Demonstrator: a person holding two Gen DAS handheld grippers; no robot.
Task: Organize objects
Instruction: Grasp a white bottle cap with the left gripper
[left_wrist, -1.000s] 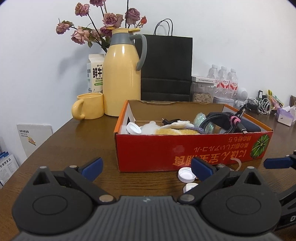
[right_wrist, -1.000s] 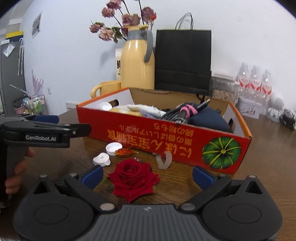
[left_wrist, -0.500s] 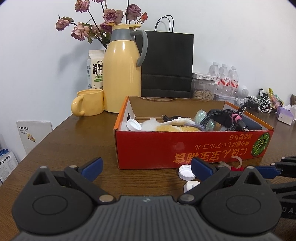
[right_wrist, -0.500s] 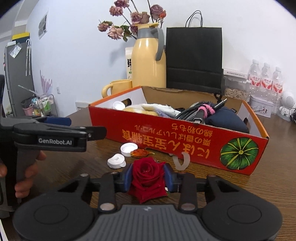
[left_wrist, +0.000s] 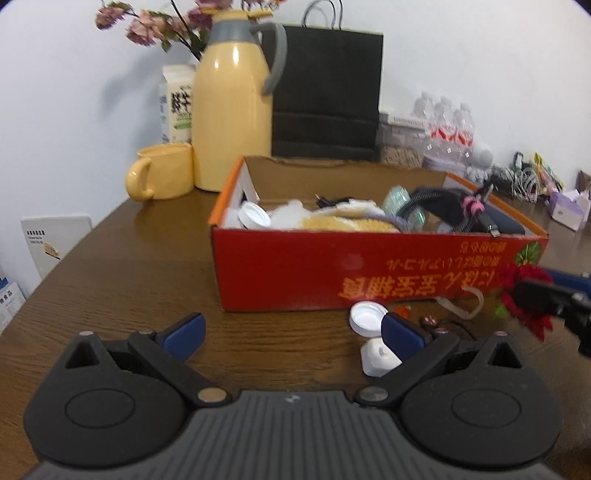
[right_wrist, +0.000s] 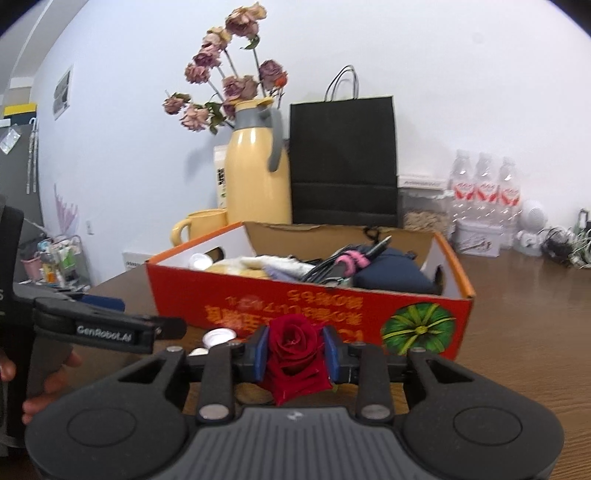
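Red rose (right_wrist: 295, 354): a deep crimson bloom with layered petals, clenched between the blue pads of the right tongs (right_wrist: 295, 352) and held above the wooden surface (right_wrist: 517, 332), just in front of the red box (right_wrist: 258, 306). In the left wrist view the rose (left_wrist: 524, 295) appears blurred beside the box's right front corner. A second ago the rose lay on the surface between spread pads; half a second ago the pads had closed on it low down; it is now raised. The left tongs (left_wrist: 291, 328) are released, pads wide apart, grasping nothing. The open box (left_wrist: 280, 269) contains a white cap (left_wrist: 254, 218), pale cloth (left_wrist: 340, 218), coiled black cables (left_wrist: 443, 210) with a pink tie, and a dark pouch (right_wrist: 391, 273). Two white caps (left_wrist: 367, 317) lie on the surface before it.
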